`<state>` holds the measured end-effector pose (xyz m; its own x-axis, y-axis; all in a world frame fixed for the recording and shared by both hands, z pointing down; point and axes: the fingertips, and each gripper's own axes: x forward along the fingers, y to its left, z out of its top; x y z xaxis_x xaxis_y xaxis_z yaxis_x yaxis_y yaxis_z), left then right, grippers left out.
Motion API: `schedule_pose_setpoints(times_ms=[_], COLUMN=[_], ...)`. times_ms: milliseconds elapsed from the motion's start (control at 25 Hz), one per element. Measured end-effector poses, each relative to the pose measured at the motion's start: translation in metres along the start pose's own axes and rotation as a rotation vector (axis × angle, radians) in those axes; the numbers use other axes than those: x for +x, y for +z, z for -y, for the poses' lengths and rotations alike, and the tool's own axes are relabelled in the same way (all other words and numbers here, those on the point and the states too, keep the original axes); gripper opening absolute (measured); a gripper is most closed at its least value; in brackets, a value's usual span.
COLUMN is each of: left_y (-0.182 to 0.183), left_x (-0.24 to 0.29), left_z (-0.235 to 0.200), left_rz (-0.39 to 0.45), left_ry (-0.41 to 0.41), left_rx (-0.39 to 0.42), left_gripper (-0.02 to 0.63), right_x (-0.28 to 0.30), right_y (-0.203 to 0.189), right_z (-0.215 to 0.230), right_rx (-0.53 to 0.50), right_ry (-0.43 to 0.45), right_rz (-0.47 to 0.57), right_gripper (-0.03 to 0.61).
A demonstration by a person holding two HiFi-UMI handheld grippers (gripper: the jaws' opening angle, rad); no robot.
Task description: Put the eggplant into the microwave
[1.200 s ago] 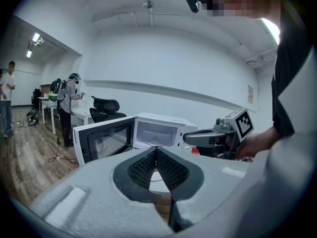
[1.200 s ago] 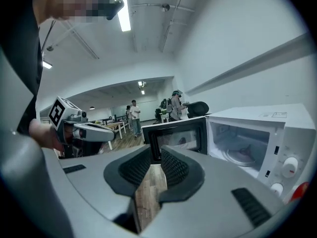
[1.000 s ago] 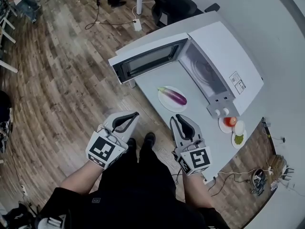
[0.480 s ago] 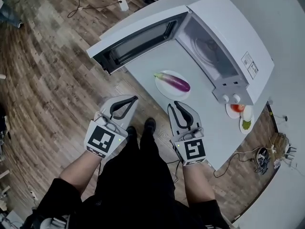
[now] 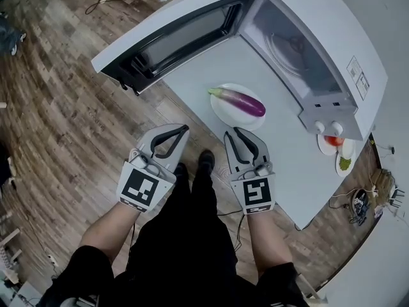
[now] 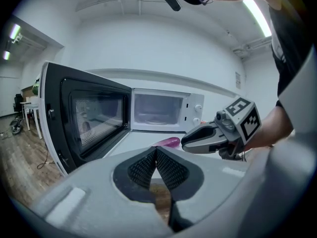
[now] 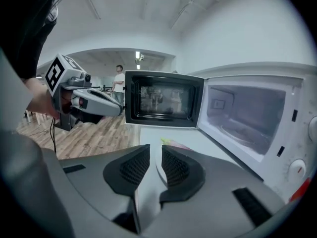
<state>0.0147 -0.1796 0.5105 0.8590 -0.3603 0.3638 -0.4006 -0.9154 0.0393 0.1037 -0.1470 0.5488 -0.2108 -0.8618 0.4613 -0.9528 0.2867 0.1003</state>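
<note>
A purple eggplant [image 5: 239,101] with a green stem lies on a white plate [image 5: 220,110] on the pale table [image 5: 287,165], in front of the white microwave [image 5: 326,31]. The microwave door [image 5: 172,40] hangs wide open and the cavity [image 5: 291,50] shows its glass turntable. My left gripper [image 5: 184,128] hovers off the table's near edge above the floor, jaws shut on nothing. My right gripper [image 5: 234,132] is just short of the plate; its jaws have just been opening and stand slightly apart, empty. The eggplant [image 6: 168,142] shows beyond the left gripper [image 6: 155,150], and its stem [image 7: 166,142] peeks past the right gripper [image 7: 156,150].
Two small plates, one with a red tomato [image 5: 332,141] and one with something green [image 5: 346,164], sit right of the microwave. Wooden floor [image 5: 64,107] lies left of the table, with cables at far right [image 5: 358,203]. A person [image 7: 119,81] stands far off behind the door.
Both grippers have come closer to the table's edge and the plate, and the microwave and eggplant loom larger. The right jaws' gap looks a little wider.
</note>
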Motion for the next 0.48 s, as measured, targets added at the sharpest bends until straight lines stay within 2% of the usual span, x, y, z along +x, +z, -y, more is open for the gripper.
schedule_pose_setpoints(times_ms=[280,480], left_y=[-0.026,-0.035], left_x=[0.025,0.037], left_z=[-0.001,0.002], left_rz=[-0.011,-0.011], left_ry=[-0.006,-0.010], left_rx=[0.006,0.008], left_gripper=[0.009,0.009], right_x=[0.021,0.033], right_y=[-0.033,-0.046], right_z=[0.003,0.011], right_rx=[-0.103,-0.234], right_ry=[-0.027,-0.052], right_rz=[-0.083,-0.155], right_gripper=[0.102,0.124])
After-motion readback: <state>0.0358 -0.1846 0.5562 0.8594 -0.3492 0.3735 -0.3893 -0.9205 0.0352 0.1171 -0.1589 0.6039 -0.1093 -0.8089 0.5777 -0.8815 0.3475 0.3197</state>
